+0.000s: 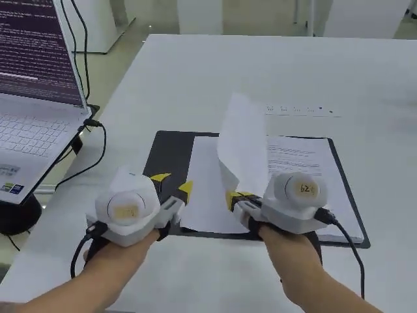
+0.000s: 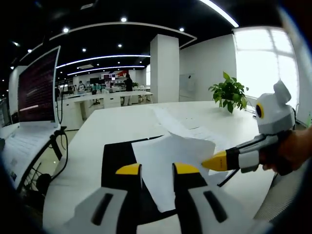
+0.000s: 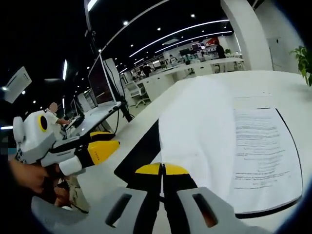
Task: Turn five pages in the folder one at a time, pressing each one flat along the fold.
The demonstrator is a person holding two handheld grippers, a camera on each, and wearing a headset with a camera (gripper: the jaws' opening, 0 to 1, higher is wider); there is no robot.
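Note:
A black folder [image 1: 167,154] lies open on the white table, with a printed page [image 1: 301,163] flat on its right half. One white page [image 1: 242,140] stands lifted and curled above the fold. My right gripper [image 1: 238,196] is shut on that page's lower edge; in the right gripper view its yellow tips [image 3: 162,169] meet on the sheet [image 3: 195,122]. My left gripper [image 1: 172,183] hovers open over the folder's left half, holding nothing. In the left gripper view its jaws [image 2: 157,169] stand apart in front of the page [image 2: 168,153] and the folder [image 2: 114,156].
An open laptop [image 1: 32,98] stands at the table's left edge, with a black cable [image 1: 98,150] trailing toward the folder. A loose sheet [image 1: 300,111] lies behind the folder. Bare table [image 1: 215,72] stretches beyond.

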